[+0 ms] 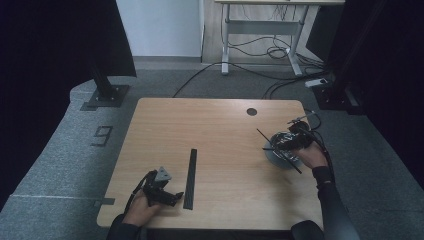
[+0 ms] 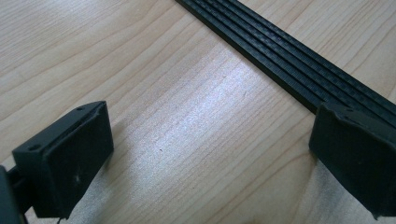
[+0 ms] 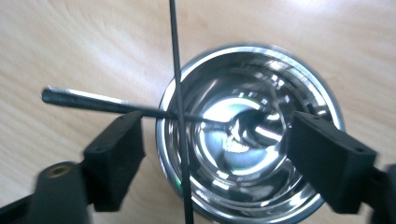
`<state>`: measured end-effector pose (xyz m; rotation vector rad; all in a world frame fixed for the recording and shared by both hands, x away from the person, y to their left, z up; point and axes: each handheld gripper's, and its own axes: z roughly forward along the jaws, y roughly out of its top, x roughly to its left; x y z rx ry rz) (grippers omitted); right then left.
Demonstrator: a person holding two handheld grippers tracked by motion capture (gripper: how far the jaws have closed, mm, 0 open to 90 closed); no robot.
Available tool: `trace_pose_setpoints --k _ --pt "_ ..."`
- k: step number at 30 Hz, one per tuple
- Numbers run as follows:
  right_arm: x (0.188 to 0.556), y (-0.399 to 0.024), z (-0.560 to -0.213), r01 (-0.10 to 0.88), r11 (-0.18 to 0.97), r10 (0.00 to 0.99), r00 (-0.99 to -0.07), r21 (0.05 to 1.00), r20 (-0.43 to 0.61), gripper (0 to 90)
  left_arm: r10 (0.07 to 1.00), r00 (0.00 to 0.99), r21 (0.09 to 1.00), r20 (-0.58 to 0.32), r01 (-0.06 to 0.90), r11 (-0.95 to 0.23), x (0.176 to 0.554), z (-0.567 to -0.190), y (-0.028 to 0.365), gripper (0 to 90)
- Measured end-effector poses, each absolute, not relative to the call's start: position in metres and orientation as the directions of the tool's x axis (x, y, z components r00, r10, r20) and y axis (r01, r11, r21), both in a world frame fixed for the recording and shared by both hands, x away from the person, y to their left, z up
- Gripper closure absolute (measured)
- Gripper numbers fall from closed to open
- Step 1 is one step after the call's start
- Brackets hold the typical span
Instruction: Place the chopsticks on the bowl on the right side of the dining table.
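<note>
Your right gripper [image 3: 212,154] hovers, fingers spread, over the bowl [image 3: 252,130] holding fork [image 3: 140,109] and rod [image 3: 180,93]; next, withdraw. Left gripper [image 2: 210,158] fingers spread beside the strip [image 2: 299,70].

Steel bowl [image 3: 252,135] motion-blurred with its lower rim cut off by the frame edge, thin black rod [image 3: 180,116] running past top and bottom edges, ribbed black strip [image 2: 299,70] partly hidden behind one of the left tongs [image 2: 210,154]

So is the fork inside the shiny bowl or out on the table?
Inside. The fork's tines rest in the bottom of the bowl, while its handle leans over the rim and sticks out above the table.
</note>
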<state>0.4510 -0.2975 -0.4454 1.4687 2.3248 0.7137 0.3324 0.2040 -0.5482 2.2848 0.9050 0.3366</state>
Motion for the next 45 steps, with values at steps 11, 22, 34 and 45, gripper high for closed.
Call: trace_pose_setpoints --k 11,22,34,45 --pt "0.428 -0.321 -0.459 0.668 0.198 0.943 -0.331 0.717 0.048 0.0 0.685 0.728 0.656 0.0 0.518 -0.55 0.332 -0.548 0.204 0.0" --pt "0.419 -0.319 -0.481 0.633 0.15 0.955 -0.292 0.759 0.055 0.0 0.689 0.725 0.655 -0.001 0.521 -0.547 0.332 -0.548 0.204 0.0" --pt "0.42 -0.309 -0.497 0.624 0.233 0.959 -0.275 0.746 -0.069 2.1 0.694 0.72 0.655 0.001 0.524 -0.544 0.331 -0.548 0.203 0.0" --pt "0.421 -0.311 -0.502 0.629 0.248 0.96 -0.264 0.737 -0.098 5.8 0.694 0.72 0.655 -0.001 0.525 -0.543 0.331 -0.549 0.203 0.0"
